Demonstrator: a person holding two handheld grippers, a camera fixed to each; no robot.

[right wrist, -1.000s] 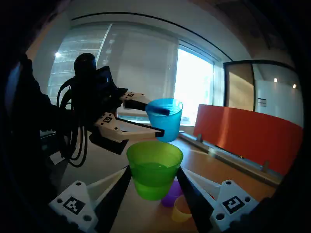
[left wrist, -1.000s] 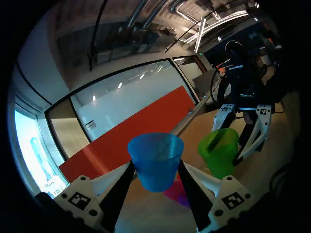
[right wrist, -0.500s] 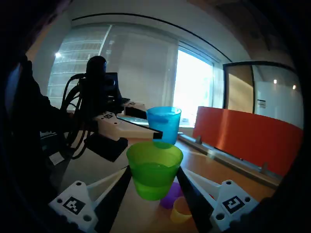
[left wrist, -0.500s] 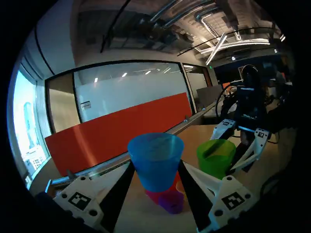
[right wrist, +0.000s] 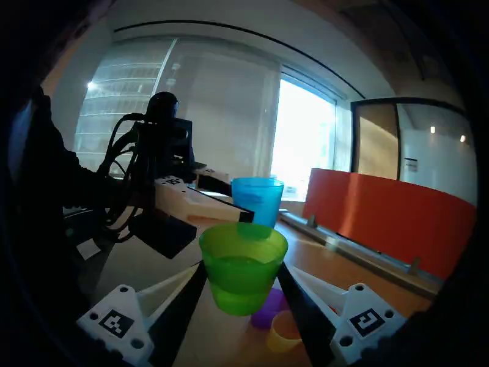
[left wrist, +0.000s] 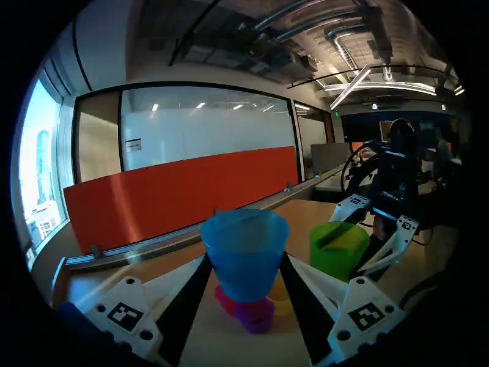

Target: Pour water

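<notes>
Two cups are held above the light wooden tabletop (left wrist: 308, 214). My left claw (left wrist: 244, 260) pinches the translucent blue plastic cup (left wrist: 244, 241) between both fingers, upright. My right claw (right wrist: 242, 267) pinches the translucent green plastic cup (right wrist: 243, 287) likewise, upright, with water partway up inside. In the left gripper view the two cups stand near each other, apart. A small purple cup (left wrist: 255, 315) and a small yellow cup (right wrist: 282, 333) stand on the tabletop beneath.
</notes>
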